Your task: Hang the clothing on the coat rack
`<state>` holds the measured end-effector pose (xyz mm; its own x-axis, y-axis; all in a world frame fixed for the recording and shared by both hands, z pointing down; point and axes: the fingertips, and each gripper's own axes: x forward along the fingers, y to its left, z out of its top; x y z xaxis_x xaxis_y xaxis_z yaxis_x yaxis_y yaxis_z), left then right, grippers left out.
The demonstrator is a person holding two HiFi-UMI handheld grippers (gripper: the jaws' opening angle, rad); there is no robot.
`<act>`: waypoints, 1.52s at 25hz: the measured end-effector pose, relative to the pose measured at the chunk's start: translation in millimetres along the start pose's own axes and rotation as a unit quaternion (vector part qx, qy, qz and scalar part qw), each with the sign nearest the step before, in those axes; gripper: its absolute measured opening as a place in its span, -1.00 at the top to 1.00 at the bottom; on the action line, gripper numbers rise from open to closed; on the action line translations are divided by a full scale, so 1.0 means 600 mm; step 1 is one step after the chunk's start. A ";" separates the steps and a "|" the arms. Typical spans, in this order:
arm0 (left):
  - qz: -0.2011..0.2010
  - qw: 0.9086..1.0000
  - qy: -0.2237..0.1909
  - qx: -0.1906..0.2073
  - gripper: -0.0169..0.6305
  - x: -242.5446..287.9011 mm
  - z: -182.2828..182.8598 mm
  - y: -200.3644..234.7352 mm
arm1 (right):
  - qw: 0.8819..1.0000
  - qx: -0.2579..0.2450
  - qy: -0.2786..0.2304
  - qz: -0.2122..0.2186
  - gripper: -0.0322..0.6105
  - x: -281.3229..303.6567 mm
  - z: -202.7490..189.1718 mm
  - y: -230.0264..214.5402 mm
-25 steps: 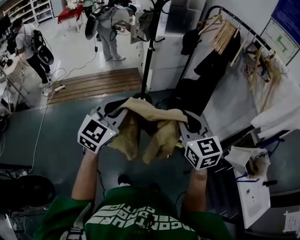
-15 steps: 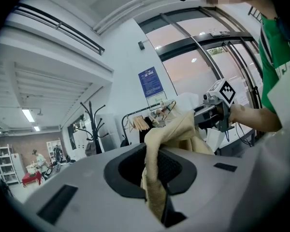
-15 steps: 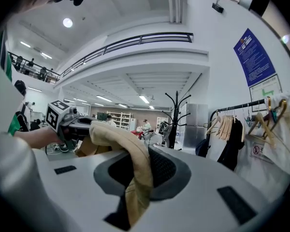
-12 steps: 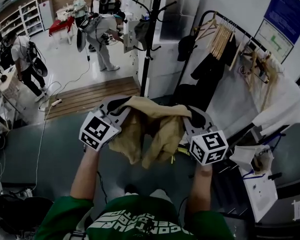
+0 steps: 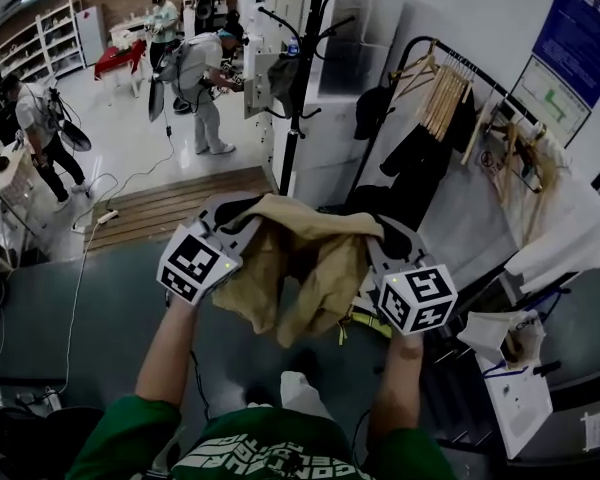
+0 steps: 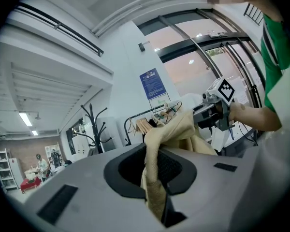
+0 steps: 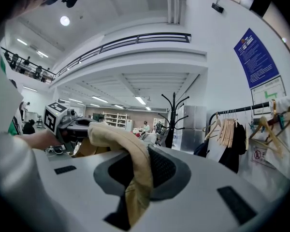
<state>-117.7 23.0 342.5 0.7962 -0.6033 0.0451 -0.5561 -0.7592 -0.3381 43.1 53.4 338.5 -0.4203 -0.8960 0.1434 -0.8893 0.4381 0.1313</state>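
Observation:
A tan garment hangs bunched between my two grippers at chest height. In the head view my left gripper is shut on its left upper edge, and my right gripper is shut on its right upper edge. In the left gripper view the cloth runs down between the jaws of the left gripper. The right gripper view shows the cloth folded over and pinched in the right gripper. The black coat rack stands ahead, slightly left of the garment, with its hooks up top.
A clothes rail with wooden hangers and dark clothes stands at the right, with a white garment beyond it. A wooden platform lies on the floor ahead left, and people work further back. Cables trail across the floor.
Both grippers have carried the garment a little up and toward the coat rack, which now stands nearer. Both grips on the cloth look the same.

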 end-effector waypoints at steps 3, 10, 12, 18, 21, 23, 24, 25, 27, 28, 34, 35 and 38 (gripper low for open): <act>0.004 1.000 0.004 0.002 0.86 0.021 -0.010 0.018 | 1.000 -0.003 0.002 0.008 0.71 0.025 -0.003 -0.016; 0.023 1.000 0.009 0.006 0.86 0.097 -0.018 0.066 | 1.000 -0.002 0.002 0.024 0.71 0.090 -0.003 -0.085; 0.027 1.000 0.010 0.008 0.86 0.120 -0.018 0.078 | 1.000 -0.002 0.000 0.030 0.71 0.108 -0.001 -0.107; 0.040 0.999 0.012 0.014 0.86 0.181 -0.013 0.107 | 0.999 -0.004 -0.011 0.043 0.71 0.151 0.009 -0.168; 0.046 0.999 0.013 0.014 0.86 0.211 -0.013 0.115 | 0.999 -0.004 -0.015 0.049 0.71 0.167 0.010 -0.198; 0.050 0.999 0.013 0.014 0.86 0.229 -0.014 0.119 | 0.998 -0.005 -0.018 0.052 0.71 0.177 0.009 -0.216; 0.053 0.998 0.013 0.014 0.86 0.237 -0.014 0.121 | 0.998 -0.005 -0.019 0.054 0.71 0.182 0.008 -0.224; 0.055 0.998 0.014 0.015 0.86 0.245 -0.015 0.123 | 0.998 -0.004 -0.020 0.056 0.71 0.186 0.007 -0.232; 0.060 0.998 0.015 0.015 0.86 0.260 -0.015 0.126 | 0.998 -0.005 -0.021 0.061 0.71 0.195 0.005 -0.248; 0.063 0.998 0.016 0.016 0.86 0.267 -0.015 0.127 | 0.998 -0.005 -0.022 0.063 0.71 0.198 0.004 -0.255; 0.077 0.997 0.023 0.013 0.86 0.296 -0.018 0.135 | 0.997 0.000 -0.021 0.077 0.71 0.221 0.001 -0.286; 0.078 0.997 0.025 0.013 0.86 0.300 -0.019 0.136 | 0.997 0.001 -0.021 0.079 0.71 0.225 0.000 -0.291; 0.081 0.996 0.029 0.011 0.86 0.316 -0.024 0.140 | 0.996 0.005 -0.022 0.085 0.71 0.236 -0.004 -0.305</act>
<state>-17.1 -158.5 336.3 0.6803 -0.7317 0.0425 -0.6712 -0.6452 -0.3650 146.7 -153.7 337.2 -0.5726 -0.8110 0.1202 -0.8061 0.5837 0.0980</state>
